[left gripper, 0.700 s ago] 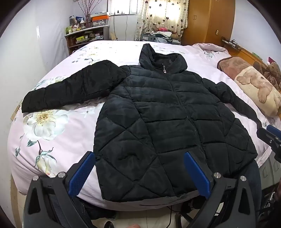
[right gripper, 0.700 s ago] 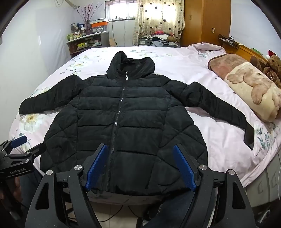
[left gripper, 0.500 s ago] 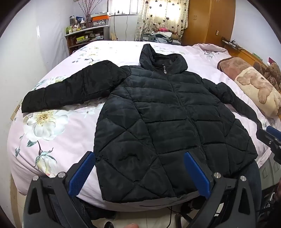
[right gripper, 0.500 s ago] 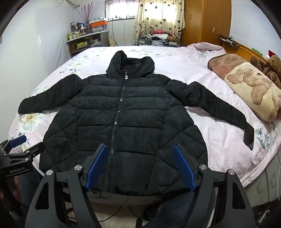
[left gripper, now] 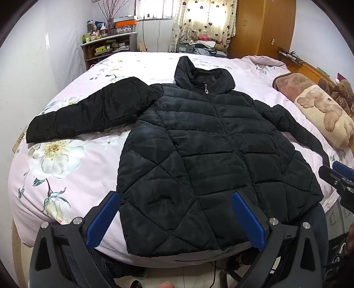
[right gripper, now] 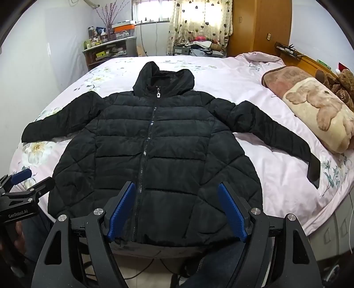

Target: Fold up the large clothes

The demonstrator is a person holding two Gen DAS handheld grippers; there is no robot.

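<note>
Black quilted hooded puffer jacket (left gripper: 216,159): lies flat, front up, on the floral pink bed (left gripper: 66,168); we note hem nearest both jaws, hood farthest. Left gripper (left gripper: 174,221) and right gripper (right gripper: 177,212): jaws spread, empty, above the hem. Left sleeve (left gripper: 88,113) lies nearer our left gripper.

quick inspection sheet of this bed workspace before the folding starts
surface: bed with a pink flowered sheet.
job's things: black jacket lies face up and zipped, hood away from the camera, both sleeves spread, nothing folded yet.
clutter: bear-print pillow and stuffed bear at the right edge, apart from the jacket.
grippers: left gripper and right gripper both open above the hem, holding nothing.
cables: dark cable on the floor under the bed edge.
surroundings: cluttered shelf, curtained window, wooden wardrobe.
</note>
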